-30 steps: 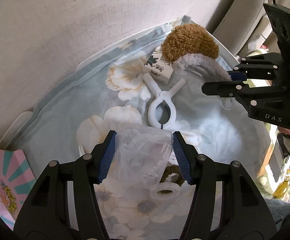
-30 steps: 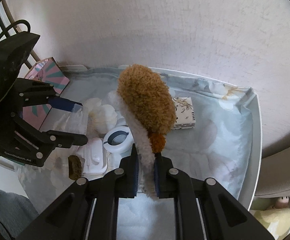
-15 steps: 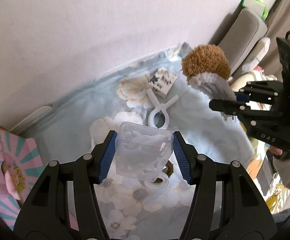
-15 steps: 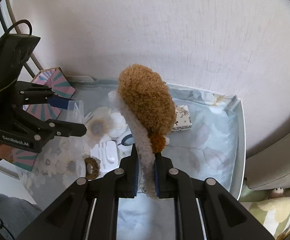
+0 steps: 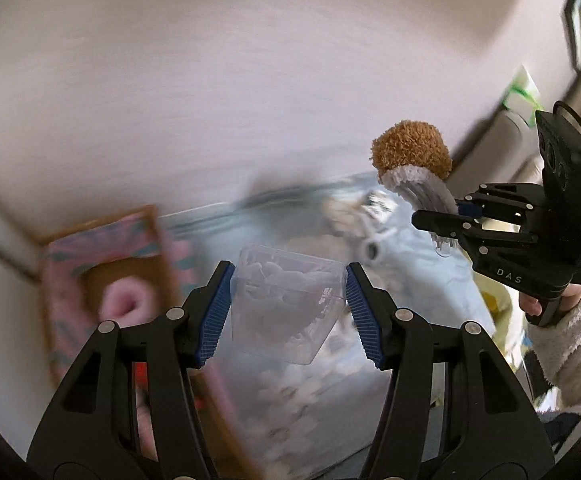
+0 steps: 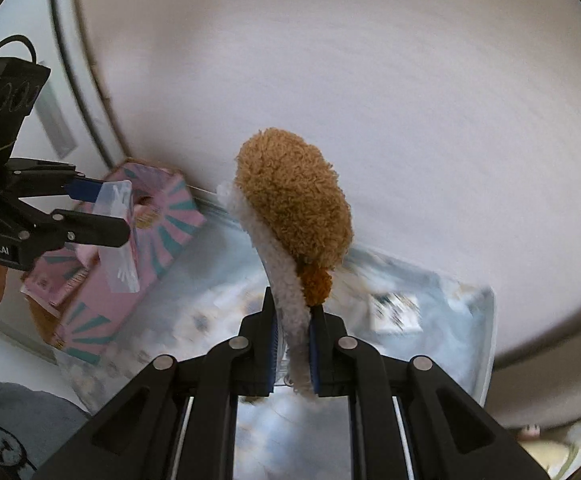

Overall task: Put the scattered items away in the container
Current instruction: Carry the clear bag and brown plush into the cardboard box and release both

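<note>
Gripping a clear plastic box [image 5: 286, 300] between its jaws, the left gripper [image 5: 288, 306] holds it in the air beside the pink box [image 6: 118, 260]. The right gripper [image 6: 293, 334] is clenched on a fluffy headband [image 6: 294, 208], raised above the flowered cloth [image 6: 442, 320].

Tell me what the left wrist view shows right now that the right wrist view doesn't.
Left wrist only: the pink roll inside the pink box, and the person's sleeve behind the right tool. Right wrist only: the box's striped outer side, and the headband's brown pompom. Both show the clear plastic case held in the left tool, the plush headband, and the floral cloth.
</note>
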`<state>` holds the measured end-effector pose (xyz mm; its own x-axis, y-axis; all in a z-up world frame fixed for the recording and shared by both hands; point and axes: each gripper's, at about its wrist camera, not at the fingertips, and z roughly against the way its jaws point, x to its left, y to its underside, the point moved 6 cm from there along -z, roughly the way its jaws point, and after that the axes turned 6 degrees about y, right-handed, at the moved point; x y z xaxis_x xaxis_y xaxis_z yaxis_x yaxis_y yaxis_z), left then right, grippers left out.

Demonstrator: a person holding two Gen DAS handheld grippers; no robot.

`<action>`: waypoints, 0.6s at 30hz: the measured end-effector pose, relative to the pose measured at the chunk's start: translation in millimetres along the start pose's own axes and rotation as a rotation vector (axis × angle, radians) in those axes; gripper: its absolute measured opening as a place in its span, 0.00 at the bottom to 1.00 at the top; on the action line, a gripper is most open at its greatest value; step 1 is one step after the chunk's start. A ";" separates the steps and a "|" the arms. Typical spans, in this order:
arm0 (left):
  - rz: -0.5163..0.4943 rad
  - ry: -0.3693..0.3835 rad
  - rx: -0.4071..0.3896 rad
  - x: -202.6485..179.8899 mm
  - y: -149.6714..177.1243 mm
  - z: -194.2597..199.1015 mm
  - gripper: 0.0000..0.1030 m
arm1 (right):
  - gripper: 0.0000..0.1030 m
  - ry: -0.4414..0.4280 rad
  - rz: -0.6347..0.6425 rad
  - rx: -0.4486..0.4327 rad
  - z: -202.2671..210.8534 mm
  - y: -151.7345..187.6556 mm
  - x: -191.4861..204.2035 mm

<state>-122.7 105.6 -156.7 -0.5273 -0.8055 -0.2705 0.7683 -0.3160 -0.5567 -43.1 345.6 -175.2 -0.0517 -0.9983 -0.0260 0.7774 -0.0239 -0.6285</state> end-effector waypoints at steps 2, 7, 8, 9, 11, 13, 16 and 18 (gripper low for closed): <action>0.027 -0.042 -0.015 18.1 7.4 18.0 0.52 | 0.12 -0.026 0.045 -0.013 -1.9 -14.2 22.5; 0.117 -0.160 -0.026 66.6 41.6 52.3 0.52 | 0.11 -0.113 0.166 -0.034 -14.8 -46.7 88.9; 0.131 -0.178 -0.022 73.4 49.1 55.4 0.52 | 0.11 -0.132 0.183 -0.035 -18.0 -51.2 100.6; 0.151 -0.196 -0.014 81.3 59.8 57.4 0.52 | 0.11 -0.160 0.210 -0.034 -23.5 -57.1 118.9; 0.186 -0.205 -0.002 90.0 75.6 57.3 0.52 | 0.11 -0.191 0.247 -0.029 -31.7 -62.8 142.7; 0.218 -0.209 0.011 94.9 90.7 54.2 0.52 | 0.11 -0.229 0.291 -0.013 -43.2 -67.0 172.3; 0.264 -0.201 0.030 100.8 114.9 47.6 0.52 | 0.11 -0.273 0.348 0.019 -60.1 -67.6 210.0; 0.291 -0.187 0.037 102.7 128.7 42.9 0.52 | 0.11 -0.288 0.382 0.046 -72.6 -65.8 230.3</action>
<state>-62.4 -39.3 -222.5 -0.2116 -0.9412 -0.2633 0.8911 -0.0751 -0.4475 -151.7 121.1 -196.3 0.4139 -0.9099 -0.0284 0.7341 0.3520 -0.5806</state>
